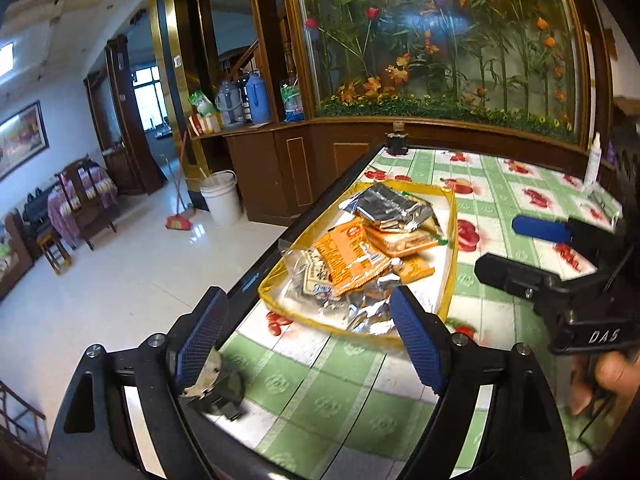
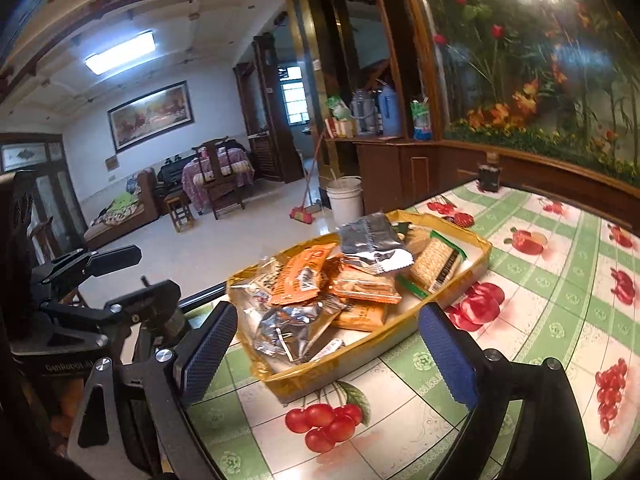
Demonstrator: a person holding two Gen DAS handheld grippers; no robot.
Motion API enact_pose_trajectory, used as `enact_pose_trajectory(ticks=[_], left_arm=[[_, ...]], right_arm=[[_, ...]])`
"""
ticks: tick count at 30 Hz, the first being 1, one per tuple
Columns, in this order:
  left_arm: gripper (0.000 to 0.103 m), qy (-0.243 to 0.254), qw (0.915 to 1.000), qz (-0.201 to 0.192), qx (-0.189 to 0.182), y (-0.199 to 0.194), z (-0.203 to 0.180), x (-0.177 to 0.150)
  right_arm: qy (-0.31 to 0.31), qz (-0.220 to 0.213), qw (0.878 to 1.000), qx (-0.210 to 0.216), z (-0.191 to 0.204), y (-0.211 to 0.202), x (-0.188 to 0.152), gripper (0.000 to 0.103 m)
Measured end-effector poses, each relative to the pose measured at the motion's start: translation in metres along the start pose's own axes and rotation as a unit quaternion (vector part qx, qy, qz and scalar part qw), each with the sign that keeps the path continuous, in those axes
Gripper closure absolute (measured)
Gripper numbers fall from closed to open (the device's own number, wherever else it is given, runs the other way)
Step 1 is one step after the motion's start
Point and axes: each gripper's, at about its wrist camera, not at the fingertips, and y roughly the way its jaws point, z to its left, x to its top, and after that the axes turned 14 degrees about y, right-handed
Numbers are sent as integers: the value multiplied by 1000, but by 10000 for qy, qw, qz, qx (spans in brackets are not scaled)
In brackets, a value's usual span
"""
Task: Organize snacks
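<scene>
Landmark: the yellow-rimmed tray (image 2: pixel 460 280) on the fruit-print tablecloth (image 2: pixel 552 320); every place below is given from it.
Snacks: your packets lie heaped inside the tray. A silver packet (image 2: pixel 372 240) tops the pile at the far end, orange packets (image 2: pixel 304 274) fill the middle, a green-edged cracker pack (image 2: pixel 438 264) leans on the far right wall, and crinkled foil wrappers (image 2: pixel 288 324) sit at the near end.
Left gripper (image 1: pixel 308 334): you hold it at the tray's near corner with its blue pads (image 1: pixel 416 340) wide apart; nothing is gripped between them, and the left pad overhangs the table edge.
Right gripper (image 2: pixel 332 354): you hold it before the tray's near end, pads well apart, nothing clamped; the tray shows between them.
Hand (image 1: pixel 604 376): your fingers on the right tool's handle show right of the tray, blurred.
Dark jar (image 2: pixel 489 178): stands beyond the tray's far end, well apart.
White bucket (image 2: pixel 345 196): on the floor past the tray's far left side.
</scene>
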Motion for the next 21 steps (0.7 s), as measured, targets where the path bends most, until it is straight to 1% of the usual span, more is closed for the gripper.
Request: enact_pose_trajectory(ticks=[2, 4, 8, 10, 13, 17, 21], left_arm=[[19, 70, 9999, -67, 64, -7, -2, -3], [19, 118, 9998, -163, 44, -14, -4, -5], [19, 45, 9997, -156, -203, -23, -1, -8], [19, -1, 9994, -175, -299, -27, -2, -9], [19, 30, 9994, -206, -277, -31, -4, -9], [19, -45, 9992, -212, -343, -33, -2, -10], [19, -112, 9994, -198, -276, -32, -1, -11]], right_arm=[[-210, 77, 9998, 0, 8, -1, 0, 10], [-446, 114, 9989, -27, 16, -3, -1, 10], [-807, 134, 9966, 21, 30, -11, 1, 10], [-861, 151, 9962, 56, 34, -14, 3, 9], [-963, 174, 9952, 47, 37, -18, 6, 9], [-1141, 272, 9931, -3, 39, -18, 10, 9], [-1329, 323, 9906, -75, 45, -19, 12, 9]])
